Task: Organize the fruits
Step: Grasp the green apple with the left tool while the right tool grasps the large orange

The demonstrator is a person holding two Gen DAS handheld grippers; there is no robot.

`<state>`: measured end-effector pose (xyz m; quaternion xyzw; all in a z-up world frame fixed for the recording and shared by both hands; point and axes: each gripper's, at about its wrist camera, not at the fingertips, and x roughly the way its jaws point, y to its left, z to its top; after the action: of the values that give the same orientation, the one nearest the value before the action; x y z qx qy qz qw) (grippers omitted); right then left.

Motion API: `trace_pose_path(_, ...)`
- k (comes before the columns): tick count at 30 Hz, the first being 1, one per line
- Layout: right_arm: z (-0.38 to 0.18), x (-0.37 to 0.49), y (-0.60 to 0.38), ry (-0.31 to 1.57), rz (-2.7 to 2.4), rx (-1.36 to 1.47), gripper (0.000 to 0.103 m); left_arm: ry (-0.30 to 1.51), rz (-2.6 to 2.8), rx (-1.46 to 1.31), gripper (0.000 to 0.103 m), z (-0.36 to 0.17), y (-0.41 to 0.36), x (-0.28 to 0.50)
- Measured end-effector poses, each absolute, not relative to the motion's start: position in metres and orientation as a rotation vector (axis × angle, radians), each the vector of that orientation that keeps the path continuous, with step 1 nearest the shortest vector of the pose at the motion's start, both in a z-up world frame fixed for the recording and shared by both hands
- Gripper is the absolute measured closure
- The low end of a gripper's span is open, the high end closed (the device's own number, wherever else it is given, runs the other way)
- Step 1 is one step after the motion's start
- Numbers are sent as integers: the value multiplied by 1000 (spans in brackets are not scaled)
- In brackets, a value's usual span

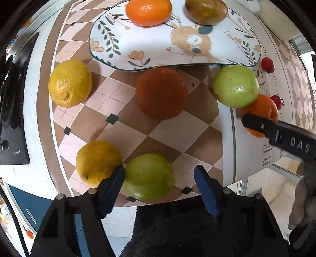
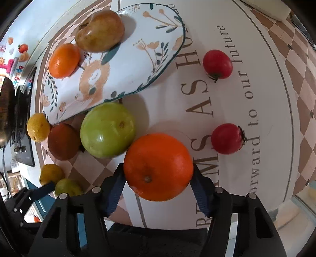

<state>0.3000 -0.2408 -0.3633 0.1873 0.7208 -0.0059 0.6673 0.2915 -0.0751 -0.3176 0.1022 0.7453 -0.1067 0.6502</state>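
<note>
My left gripper (image 1: 159, 178) points down over a green apple (image 1: 148, 176) near the table's front edge. Its left pad touches the apple, its right pad stands clear of it, so it is open. A lemon (image 1: 96, 162) lies just left of that apple. My right gripper (image 2: 158, 178) is shut on a large orange (image 2: 158, 166), with both pads against its sides. A patterned plate (image 1: 158, 45) holds a mandarin (image 1: 148, 11) and a brownish pear-like fruit (image 1: 205, 10). A second green apple (image 2: 107, 130) touches the orange.
A dark red-orange fruit (image 1: 162, 93) and another lemon (image 1: 70, 83) lie on the checked round mat (image 1: 173, 134). Two small red fruits (image 2: 217, 63) (image 2: 227, 141) sit on the lettered part. A black hob (image 1: 13, 118) is at the left. The table edge runs close below both grippers.
</note>
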Motion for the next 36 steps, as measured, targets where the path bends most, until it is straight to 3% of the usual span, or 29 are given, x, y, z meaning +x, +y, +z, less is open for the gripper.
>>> trace_pose_path(7, -368, 285, -239, 1655, 23, 455, 37, 1712, -242, 225, 38, -319, -64, 287)
trace_pose_path(16, -365, 279, -240, 1671, 17, 473, 35, 1765, -254, 246, 35, -337, -53, 296)
trace_pose_path(20, -363, 281, -242, 1676, 23, 480, 29, 1791, -303, 223, 35, -340, -47, 310)
trace_pose_path(28, -365, 289, -227, 1677, 10, 444, 29, 1801, -345, 340, 35, -349, -55, 309)
trace_pose_path(31, -364, 291, -226, 1668, 7, 437, 31, 1790, -358, 327, 50, -347, -66, 309)
trace_pose_path(36, -362, 292, -228, 1663, 9, 421, 36, 1748, -352, 375, 50, -345, -75, 303)
